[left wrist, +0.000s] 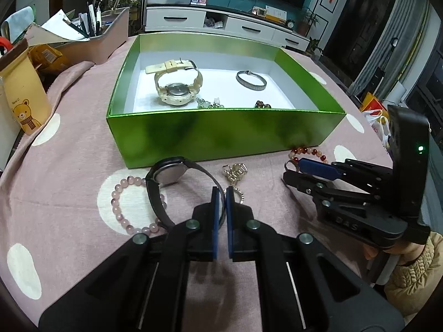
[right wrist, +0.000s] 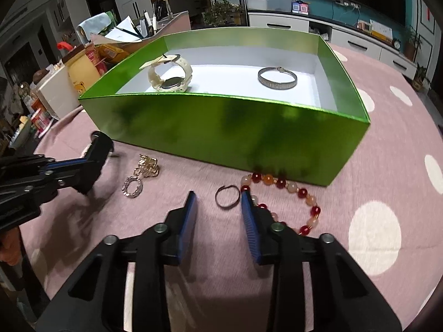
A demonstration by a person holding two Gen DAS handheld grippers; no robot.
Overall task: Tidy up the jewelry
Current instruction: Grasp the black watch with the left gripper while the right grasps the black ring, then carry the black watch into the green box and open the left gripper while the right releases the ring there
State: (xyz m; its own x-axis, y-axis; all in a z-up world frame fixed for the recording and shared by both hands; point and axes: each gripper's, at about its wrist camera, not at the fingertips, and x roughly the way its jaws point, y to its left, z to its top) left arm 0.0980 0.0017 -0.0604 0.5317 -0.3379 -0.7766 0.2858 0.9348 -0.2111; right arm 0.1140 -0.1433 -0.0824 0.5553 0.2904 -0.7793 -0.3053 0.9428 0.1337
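Note:
A green box [left wrist: 221, 132] holds a cream watch [left wrist: 177, 83], a silver bangle [left wrist: 251, 80], green beads [left wrist: 209, 104] and brown beads [left wrist: 263, 105]. My left gripper [left wrist: 223, 193] is shut on the strap of a black watch [left wrist: 169, 174], just above the cloth. A pink bead bracelet [left wrist: 121, 210], a gold trinket [left wrist: 235, 172] and a silver ring [right wrist: 132, 187] lie nearby. My right gripper [right wrist: 218, 196] is open, low over a dark ring [right wrist: 227, 196] beside a red-and-orange bead bracelet [right wrist: 288, 193].
The table has a pink cloth with white dots [left wrist: 69, 166]. A yellow bear cup [left wrist: 25, 94] and a pen organiser [left wrist: 99, 36] stand at the back left. The left gripper also shows in the right wrist view [right wrist: 94, 163].

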